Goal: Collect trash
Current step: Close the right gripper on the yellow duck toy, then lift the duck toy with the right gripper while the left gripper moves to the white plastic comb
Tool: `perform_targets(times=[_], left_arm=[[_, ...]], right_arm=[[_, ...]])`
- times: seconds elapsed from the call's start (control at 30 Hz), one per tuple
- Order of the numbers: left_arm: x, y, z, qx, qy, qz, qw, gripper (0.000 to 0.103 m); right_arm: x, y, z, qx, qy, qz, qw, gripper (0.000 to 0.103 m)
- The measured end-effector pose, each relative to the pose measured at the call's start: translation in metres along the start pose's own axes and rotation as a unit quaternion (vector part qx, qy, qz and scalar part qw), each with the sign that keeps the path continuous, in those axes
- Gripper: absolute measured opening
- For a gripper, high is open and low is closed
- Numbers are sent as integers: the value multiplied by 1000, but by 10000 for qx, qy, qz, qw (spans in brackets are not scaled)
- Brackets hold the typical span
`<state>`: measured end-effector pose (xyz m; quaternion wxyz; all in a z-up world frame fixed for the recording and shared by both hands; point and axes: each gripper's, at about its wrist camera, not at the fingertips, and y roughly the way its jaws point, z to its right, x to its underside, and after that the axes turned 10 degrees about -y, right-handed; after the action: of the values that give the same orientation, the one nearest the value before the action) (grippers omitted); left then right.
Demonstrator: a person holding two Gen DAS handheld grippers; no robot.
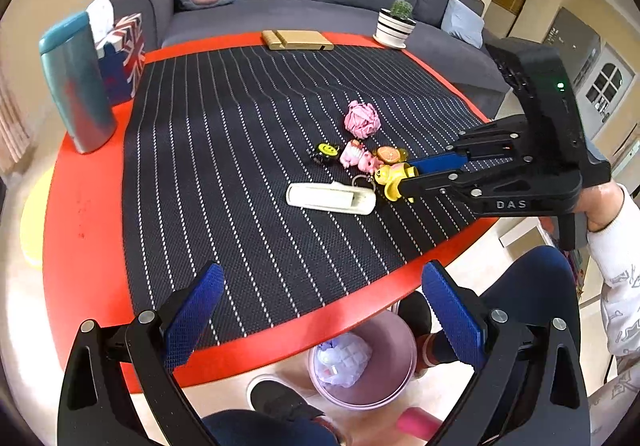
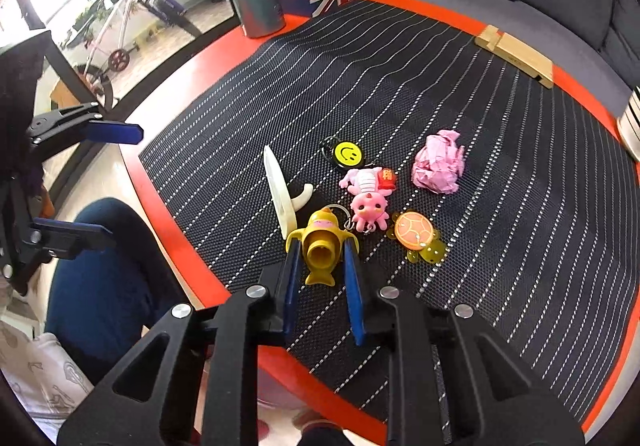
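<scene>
- On the striped mat (image 2: 400,58), my right gripper (image 2: 320,258) is clamped on the yellow duck keychain (image 2: 320,242).
- My left gripper (image 1: 320,310) hangs wide open and empty above the table's red edge (image 1: 80,206).
- The crumpled pink paper (image 2: 438,162) lies just past the keychains; the pink bin (image 1: 394,386) sits below.

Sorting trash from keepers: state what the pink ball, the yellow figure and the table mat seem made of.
Pink ball: likely crumpled paper, matte, with sharp creases.
Yellow figure: probably moulded plastic or rubber, smooth with a slight sheen; the right hand-held gripper is shut on it.
Table mat: apparently woven synthetic mesh, coarsely textured.
</scene>
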<state>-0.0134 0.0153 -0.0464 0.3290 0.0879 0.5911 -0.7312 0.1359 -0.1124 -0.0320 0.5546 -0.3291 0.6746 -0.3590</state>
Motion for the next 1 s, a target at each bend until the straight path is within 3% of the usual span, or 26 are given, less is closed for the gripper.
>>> perform_targets(times=[0.5, 1.0], left_arm=[[-31, 26, 22, 28, 357, -209, 9991, 95], [-50, 83, 24, -184, 520, -780, 9954, 95]], right_arm=[[22, -33, 7, 23, 512, 275, 9983, 20], [43, -51, 17, 70, 706, 425, 9966, 20]])
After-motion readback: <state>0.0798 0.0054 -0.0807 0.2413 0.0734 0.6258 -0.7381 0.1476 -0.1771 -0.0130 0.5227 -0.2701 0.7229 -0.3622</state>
